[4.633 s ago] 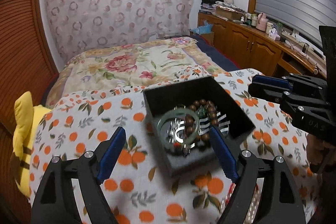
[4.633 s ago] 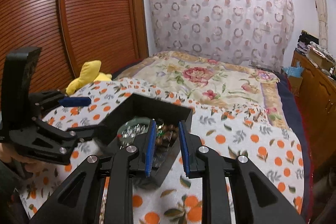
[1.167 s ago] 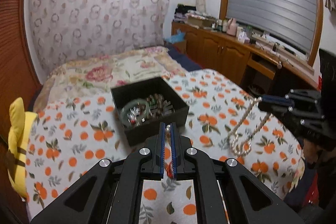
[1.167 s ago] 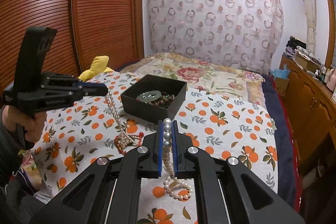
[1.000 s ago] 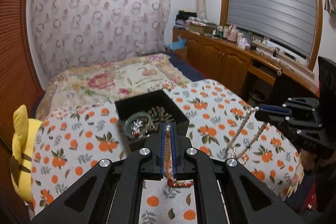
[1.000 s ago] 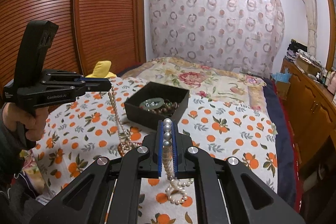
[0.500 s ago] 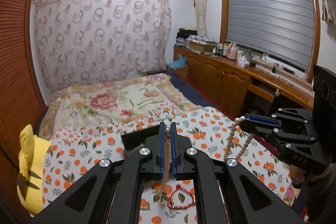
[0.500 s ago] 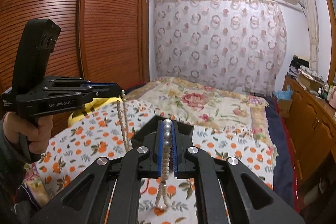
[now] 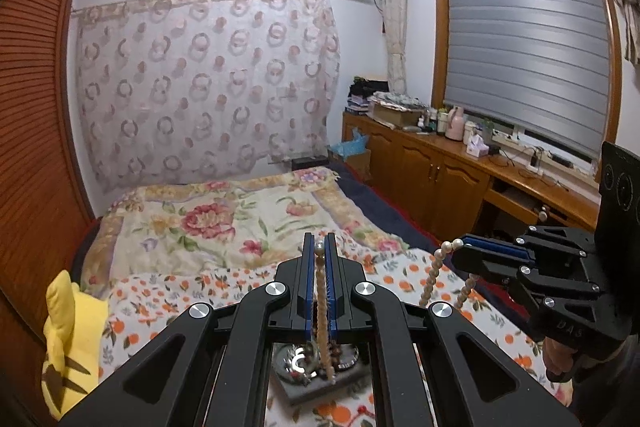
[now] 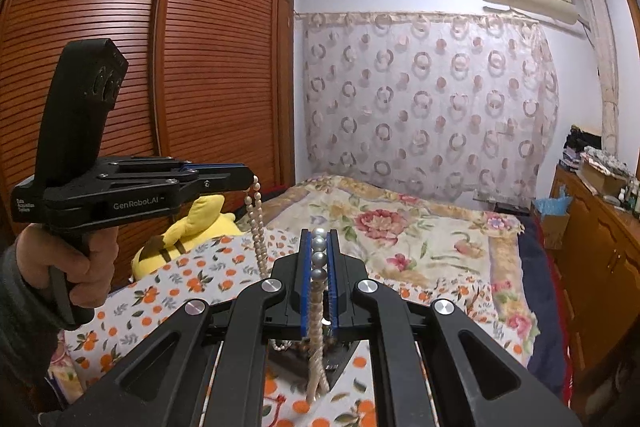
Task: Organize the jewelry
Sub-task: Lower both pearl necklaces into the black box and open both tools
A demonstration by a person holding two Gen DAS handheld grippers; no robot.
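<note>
My left gripper (image 9: pixel 319 247) is shut on a thin pinkish bead necklace (image 9: pixel 323 311) that hangs down over the black jewelry box (image 9: pixel 316 367). The box shows below the jaws and holds a green bangle and other pieces. My right gripper (image 10: pixel 319 237) is shut on a white pearl necklace (image 10: pixel 318 323) that hangs in a doubled loop above the orange-print cloth (image 10: pixel 192 283). Each gripper shows in the other view: the right one (image 9: pixel 466 247) with pearls dangling, the left one (image 10: pixel 246 179) with its strand dangling. Both are held high above the bed.
A yellow plush toy (image 9: pixel 72 331) lies at the bed's left edge by the wooden wardrobe (image 10: pixel 140 67). A floral quilt (image 9: pixel 224 219) covers the far bed. A wooden cabinet (image 9: pixel 440 179) with clutter runs along the right under the window.
Both grippers have risen further, each lifting its necklace higher. The box now sits low, under the left gripper's jaws, and the strands hang longer off the cloth.
</note>
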